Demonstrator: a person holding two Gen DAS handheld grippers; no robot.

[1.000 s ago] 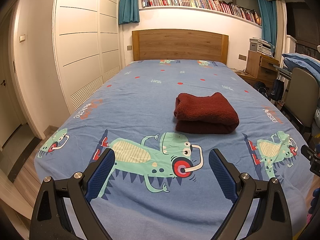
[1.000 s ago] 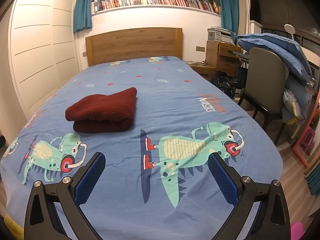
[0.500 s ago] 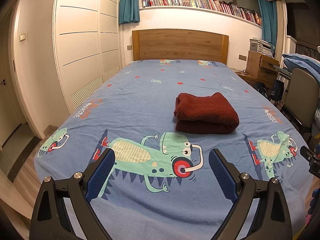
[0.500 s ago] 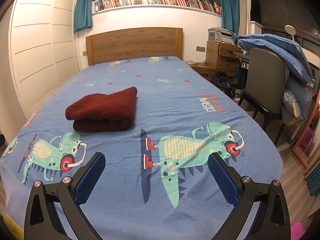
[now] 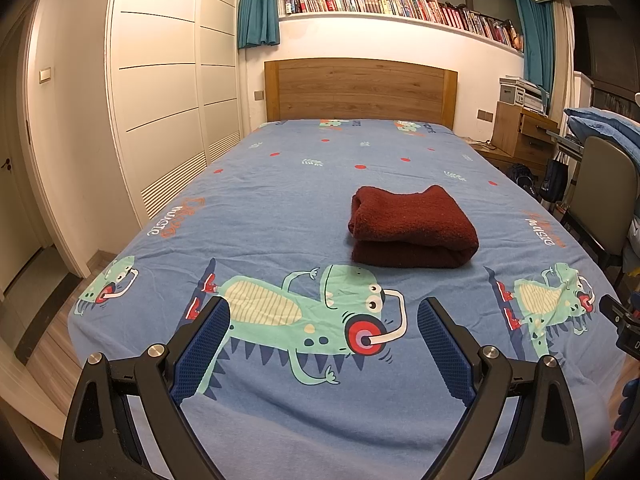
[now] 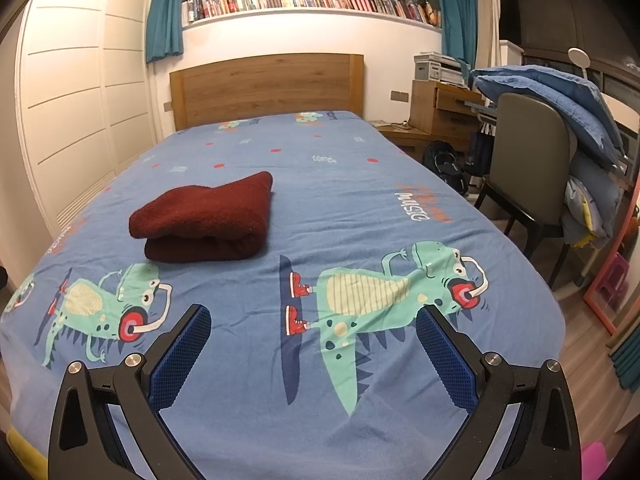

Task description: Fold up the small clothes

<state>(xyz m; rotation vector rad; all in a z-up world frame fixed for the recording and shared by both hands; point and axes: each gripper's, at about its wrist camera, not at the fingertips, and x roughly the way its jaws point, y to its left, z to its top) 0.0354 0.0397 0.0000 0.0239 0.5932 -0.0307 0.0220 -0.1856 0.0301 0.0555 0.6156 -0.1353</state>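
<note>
1. Right now we hold both grippers above the near end of the bed [image 5: 280, 208], and neither touches any fabric.
2. Our left gripper [image 5: 324, 312] has its jaws spread wide with nothing between them; its blue-padded fingers [image 5: 202, 350] frame a cartoon dinosaur with headphones printed on the blue sheet.
3. Our right gripper [image 6: 314, 320] is likewise wide apart and empty, its blue pads [image 6: 446, 362] hovering over another printed dinosaur [image 6: 384, 292] on the sheet.
4. We see the dark red garment [image 5: 412, 227] lying folded into a thick, compact bundle on the sheet, beyond both grippers and well apart from them.
5. From the left wrist the garment sits ahead and to the right of centre; from the right wrist the same bundle [image 6: 206, 218] sits ahead and to the left, so it lies between our two hands, further up the bed.
6. Its rounded fold faces us, with two stacked layers visible along the near edge.
7. Behind it we see the wooden headboard [image 5: 360, 90], with a shelf of books [image 5: 396, 2] running along the wall above.
8. On the right of the bed stands a chair [image 6: 528, 160] with blue bedding [image 6: 560, 100] piled behind and over it.
9. White wardrobe doors [image 5: 160, 100] line the left wall.
</note>
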